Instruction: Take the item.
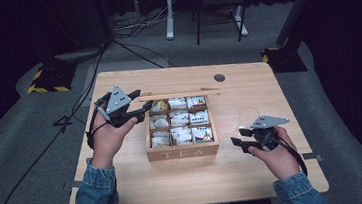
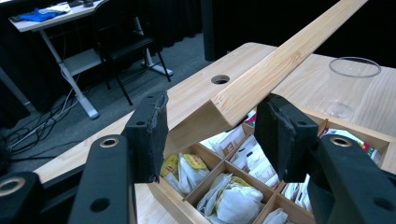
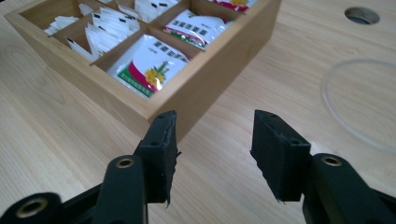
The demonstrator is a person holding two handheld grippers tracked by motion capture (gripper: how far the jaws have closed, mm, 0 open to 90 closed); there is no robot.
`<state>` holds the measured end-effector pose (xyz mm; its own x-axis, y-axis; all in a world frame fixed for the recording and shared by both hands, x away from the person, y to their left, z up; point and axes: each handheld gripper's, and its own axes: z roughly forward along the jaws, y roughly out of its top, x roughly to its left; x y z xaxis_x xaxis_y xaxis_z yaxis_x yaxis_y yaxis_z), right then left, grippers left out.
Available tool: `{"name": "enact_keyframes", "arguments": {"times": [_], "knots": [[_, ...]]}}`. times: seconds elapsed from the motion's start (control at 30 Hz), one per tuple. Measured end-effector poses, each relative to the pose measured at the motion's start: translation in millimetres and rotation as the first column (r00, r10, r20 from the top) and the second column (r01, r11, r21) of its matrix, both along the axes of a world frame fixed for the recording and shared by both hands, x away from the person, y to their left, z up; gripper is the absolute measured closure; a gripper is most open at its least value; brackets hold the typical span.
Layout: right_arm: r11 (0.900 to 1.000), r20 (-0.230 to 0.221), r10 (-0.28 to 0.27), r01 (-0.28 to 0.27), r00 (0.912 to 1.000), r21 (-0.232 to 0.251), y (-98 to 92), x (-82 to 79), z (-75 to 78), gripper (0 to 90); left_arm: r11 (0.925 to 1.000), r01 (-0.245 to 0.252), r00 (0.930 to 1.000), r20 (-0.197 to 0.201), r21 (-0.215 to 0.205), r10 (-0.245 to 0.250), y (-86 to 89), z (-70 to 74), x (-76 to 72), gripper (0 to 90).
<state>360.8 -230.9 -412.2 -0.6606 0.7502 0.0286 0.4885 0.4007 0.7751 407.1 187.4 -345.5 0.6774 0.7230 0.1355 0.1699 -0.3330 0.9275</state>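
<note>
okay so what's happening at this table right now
A person sits at a wooden table with a gripper in each hand. The left gripper has its open jaws on either side of the raised lid of a wooden tea box, whose compartments hold tea packets. The right gripper hovers open near the box's corner, holding nothing. A clear plastic cup stands on the table beyond the box.

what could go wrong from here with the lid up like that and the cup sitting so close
The left hand-held gripper has its jaws open around the corner of the raised lid, not clamped, so the lid could drop back onto the tea box.
The clear plastic cup stands just beyond the right hand-held gripper; it looks light and a careless swing could tip it.
The sachets lie loose in their compartments, so jolting the box might spill them.
</note>
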Motion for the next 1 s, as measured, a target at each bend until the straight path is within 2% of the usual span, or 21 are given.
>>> {"name": "enact_keyframes", "arguments": {"times": [0.53,1.0], "knots": [[0.997,0.021,0.078,-0.078,0.9967,0.001,57.3,14.2,21.1,52.5,0.9999,0.001,1.0,0.001,-0.011,-0.001,0.5,-1.1,0.3,45.2],[0.99,0.004,0.136,-0.136,0.9906,0.031,99.5,31.7,26.3,53.0,0.9998,0.005,1.0,-0.004,-0.018,-0.005,1.0,-2.6,-0.4,44.6]]}}
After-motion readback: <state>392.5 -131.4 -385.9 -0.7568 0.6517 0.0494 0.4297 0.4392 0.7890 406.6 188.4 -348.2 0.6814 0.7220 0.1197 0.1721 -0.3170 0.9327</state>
